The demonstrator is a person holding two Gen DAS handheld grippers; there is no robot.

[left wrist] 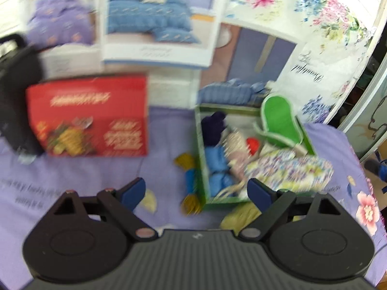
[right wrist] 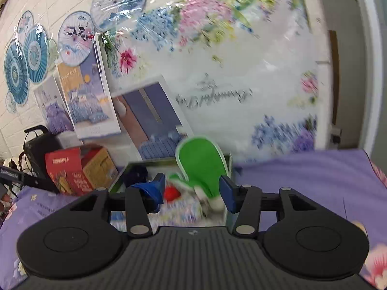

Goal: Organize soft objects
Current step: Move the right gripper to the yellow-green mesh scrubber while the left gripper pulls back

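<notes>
Purple sheet [left wrist: 72,176]; red box [left wrist: 89,118] lettering unreadable.

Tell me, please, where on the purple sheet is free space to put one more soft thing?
Free: the sheet between the red box and the green box; also right of the green box. Crowded: inside the green box, and beside it where the yarn bundle lies.

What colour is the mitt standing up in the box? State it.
Bright green with a white trim: the mitt shows best in the right wrist view.
</notes>
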